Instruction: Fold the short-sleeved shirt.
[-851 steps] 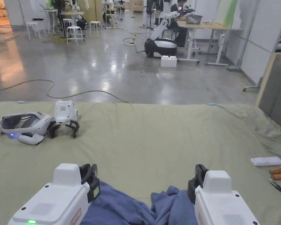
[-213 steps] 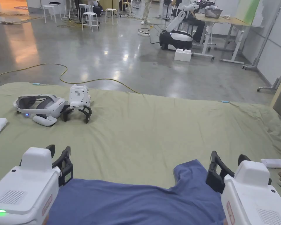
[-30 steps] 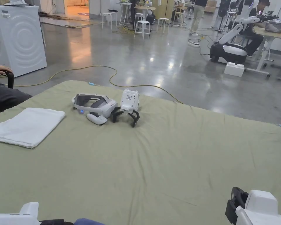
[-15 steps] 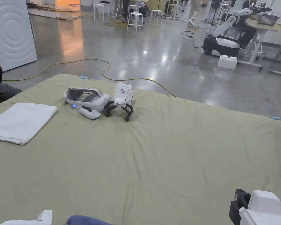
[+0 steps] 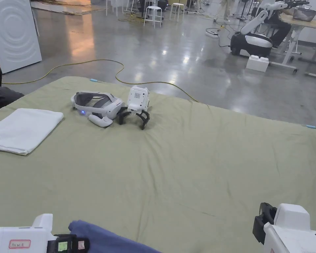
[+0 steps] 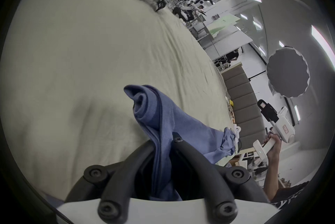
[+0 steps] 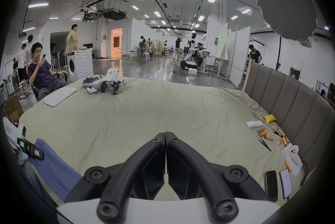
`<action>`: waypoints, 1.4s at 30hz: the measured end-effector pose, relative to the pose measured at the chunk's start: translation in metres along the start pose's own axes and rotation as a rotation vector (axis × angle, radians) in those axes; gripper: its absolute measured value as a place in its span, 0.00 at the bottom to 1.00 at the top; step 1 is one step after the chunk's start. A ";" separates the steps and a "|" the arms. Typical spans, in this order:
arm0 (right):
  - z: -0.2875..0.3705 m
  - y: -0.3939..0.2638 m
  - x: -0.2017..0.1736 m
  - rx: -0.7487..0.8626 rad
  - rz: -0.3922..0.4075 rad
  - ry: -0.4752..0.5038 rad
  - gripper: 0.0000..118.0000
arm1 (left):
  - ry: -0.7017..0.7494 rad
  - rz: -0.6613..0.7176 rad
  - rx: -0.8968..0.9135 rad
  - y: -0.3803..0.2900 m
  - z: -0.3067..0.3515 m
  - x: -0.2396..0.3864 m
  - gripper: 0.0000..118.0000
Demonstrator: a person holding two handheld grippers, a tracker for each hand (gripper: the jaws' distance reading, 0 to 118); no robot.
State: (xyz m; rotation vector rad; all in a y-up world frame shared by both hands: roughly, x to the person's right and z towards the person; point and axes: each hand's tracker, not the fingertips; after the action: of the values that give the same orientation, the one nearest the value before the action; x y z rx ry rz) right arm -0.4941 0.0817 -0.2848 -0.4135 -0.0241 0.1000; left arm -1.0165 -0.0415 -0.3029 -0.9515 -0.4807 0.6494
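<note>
One blue shirt (image 6: pixel 168 130), soft knit cloth bunched into folds, lies at the near edge of a bed covered by one wrinkled olive-green sheet (image 5: pixel 187 171). Two hand-held grippers with white plastic bodies and curved black jaws are in use, and a third, spare gripper (image 5: pixel 137 102) stands on its spread jaws far across the sheet, touching one white headset (image 5: pixel 96 104). One white towel (image 5: pixel 22 130), folded into a flat rectangle, lies at the sheet's left side. Several orange cylinders (image 7: pixel 268 135) lie scattered near the grey padded headboard (image 7: pixel 290 101), with two dark phones (image 7: pixel 278 183) side by side nearer the edge.

The left gripper (image 6: pixel 164 142) has its jaws drawn in on a gathered fold of the shirt, which runs between them and rolls over past the tips. The right gripper (image 7: pixel 165 134) is fully closed, jaw tips meeting with nothing between them, above bare sheet and well apart from the shirt.
</note>
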 end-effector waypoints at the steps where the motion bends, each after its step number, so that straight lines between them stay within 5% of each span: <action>1: 0.000 0.001 0.000 0.006 0.000 0.000 0.00 | 0.010 0.007 0.006 0.001 0.012 0.014 0.02; 10: -0.002 0.009 -0.004 0.041 -0.001 0.028 0.00 | 0.344 -0.090 0.038 0.022 0.076 0.063 0.02; 23: 0.004 -0.003 0.000 0.033 -0.020 0.029 0.00 | 0.072 -0.109 0.014 -0.023 0.022 0.186 0.02; 28: 0.008 -0.012 0.010 0.016 -0.029 0.009 0.00 | 0.096 -0.170 -0.083 -0.042 -0.049 0.197 0.02; 31: 0.013 -0.018 0.017 0.008 -0.037 -0.009 0.00 | 0.061 -0.070 -0.162 -0.058 -0.095 0.194 0.02; 35: 0.016 -0.024 0.028 -0.009 -0.043 -0.034 0.00 | 0.178 -0.136 -0.227 -0.078 -0.143 0.189 0.02; 42: 0.020 -0.029 0.037 -0.021 -0.051 -0.062 0.00 | 0.253 -0.099 -0.230 -0.093 -0.173 0.180 0.04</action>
State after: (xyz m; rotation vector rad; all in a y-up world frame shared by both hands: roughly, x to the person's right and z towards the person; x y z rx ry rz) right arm -0.4554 0.0675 -0.2546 -0.4306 -0.0964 0.0627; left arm -0.7512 -0.0569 -0.2925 -1.2017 -0.3792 0.3817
